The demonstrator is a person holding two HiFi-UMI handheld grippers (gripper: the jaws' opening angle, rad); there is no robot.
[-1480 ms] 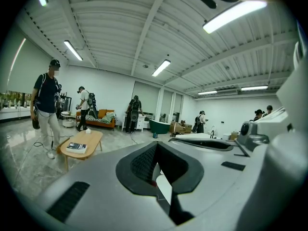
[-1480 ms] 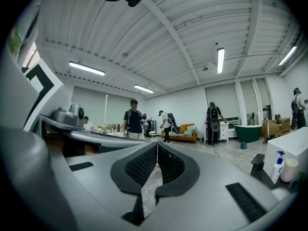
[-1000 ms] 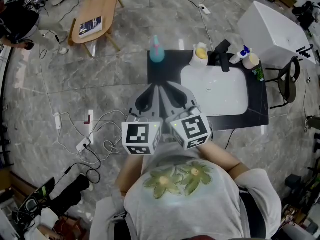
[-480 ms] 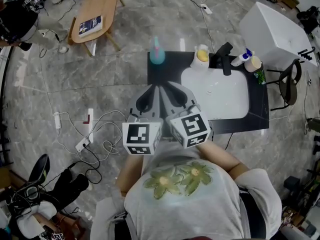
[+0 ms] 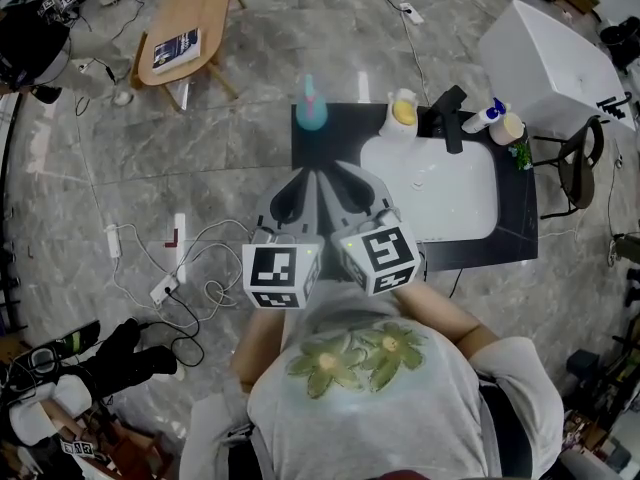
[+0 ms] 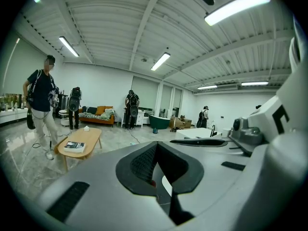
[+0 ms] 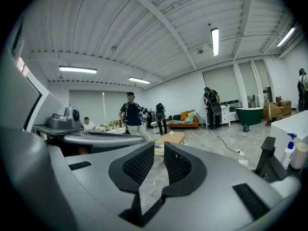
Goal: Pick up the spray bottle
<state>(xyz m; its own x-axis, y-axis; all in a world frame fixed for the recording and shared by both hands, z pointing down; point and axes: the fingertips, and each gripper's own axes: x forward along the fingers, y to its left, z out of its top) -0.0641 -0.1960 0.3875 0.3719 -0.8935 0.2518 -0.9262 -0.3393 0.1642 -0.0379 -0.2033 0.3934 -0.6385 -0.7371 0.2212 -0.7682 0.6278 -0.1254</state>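
spray bottle [image 5: 484,115] untouched: my left gripper [image 6: 156,150] and right gripper [image 7: 159,154] hang side by side before my chest, each with jaws slightly apart and nothing between them. just ahead is the black table [image 5: 330,140] with its white basin [image 5: 432,186]. a teal bottle [image 5: 311,108] stands at its far left corner. the white, blue-headed spray bottle stands beside the black tap [image 5: 447,110], far right.

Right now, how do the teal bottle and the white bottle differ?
Colour: the teal bottle is teal with a pale top; the white bottle has a blue top. Place: the teal bottle stands alone at the counter's far-left corner; the white bottle sits right of the faucet. Both are on the counter.
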